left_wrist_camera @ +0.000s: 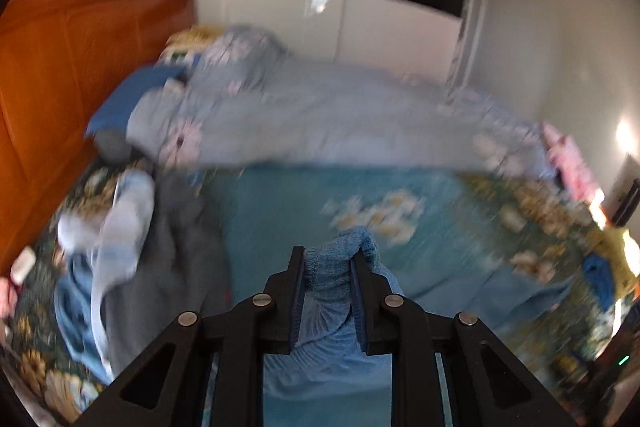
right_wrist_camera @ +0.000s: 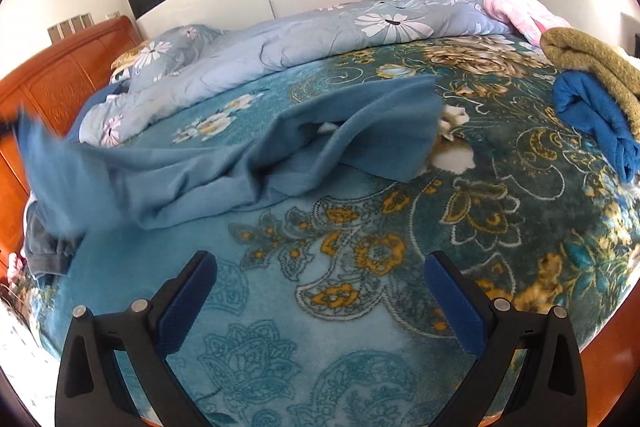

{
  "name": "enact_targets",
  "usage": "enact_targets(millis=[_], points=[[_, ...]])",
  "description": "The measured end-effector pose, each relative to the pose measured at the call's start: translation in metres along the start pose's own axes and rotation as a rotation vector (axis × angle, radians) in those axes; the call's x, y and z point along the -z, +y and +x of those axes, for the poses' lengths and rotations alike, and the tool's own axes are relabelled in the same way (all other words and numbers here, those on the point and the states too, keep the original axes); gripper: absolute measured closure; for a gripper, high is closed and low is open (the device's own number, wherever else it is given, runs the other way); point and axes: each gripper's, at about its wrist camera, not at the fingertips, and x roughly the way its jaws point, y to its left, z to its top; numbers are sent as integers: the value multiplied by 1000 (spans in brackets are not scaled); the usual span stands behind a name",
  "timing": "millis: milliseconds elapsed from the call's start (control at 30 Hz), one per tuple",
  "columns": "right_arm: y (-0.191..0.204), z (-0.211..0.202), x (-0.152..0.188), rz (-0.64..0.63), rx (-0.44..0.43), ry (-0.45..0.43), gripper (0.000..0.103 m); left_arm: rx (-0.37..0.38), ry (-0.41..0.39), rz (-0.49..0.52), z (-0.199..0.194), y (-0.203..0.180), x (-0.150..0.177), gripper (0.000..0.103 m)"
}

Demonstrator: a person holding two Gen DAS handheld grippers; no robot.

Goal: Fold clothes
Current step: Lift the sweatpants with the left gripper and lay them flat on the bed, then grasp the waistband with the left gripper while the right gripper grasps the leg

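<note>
My left gripper [left_wrist_camera: 330, 255] is shut on a blue garment [left_wrist_camera: 336, 279], pinching a ribbed edge between its pads; the cloth hangs below the fingers over the bed. In the right wrist view the same blue garment [right_wrist_camera: 240, 155] lies rumpled across the middle of the floral blanket [right_wrist_camera: 360, 247], and its left end is lifted and blurred at the left edge. My right gripper [right_wrist_camera: 320, 267] is open and empty, low over the blanket in front of the garment.
A light blue flowered duvet [right_wrist_camera: 320, 31] lies along the far side of the bed. Folded blue [right_wrist_camera: 592, 111] and olive [right_wrist_camera: 592, 63] clothes and a pink item [right_wrist_camera: 516, 7] sit at the right. A pile of clothes [left_wrist_camera: 120, 247] lies by the orange headboard [left_wrist_camera: 60, 87].
</note>
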Motion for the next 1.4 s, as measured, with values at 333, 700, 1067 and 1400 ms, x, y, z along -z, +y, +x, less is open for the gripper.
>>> enact_targets(millis=[333,700,1067,1400], points=[[7,15,-12,-87,-24,25,0,37,51,-167,15,52,101,78],[20,21,-32,-156,-99,24,0,140,5,-254,-1,48,136,61],[51,44,-68,-171,-213,53,0,231,8,-252,37,17,115,59],[65,82,-87,-185,-208,109,32,228,18,-239,55,12,115,59]])
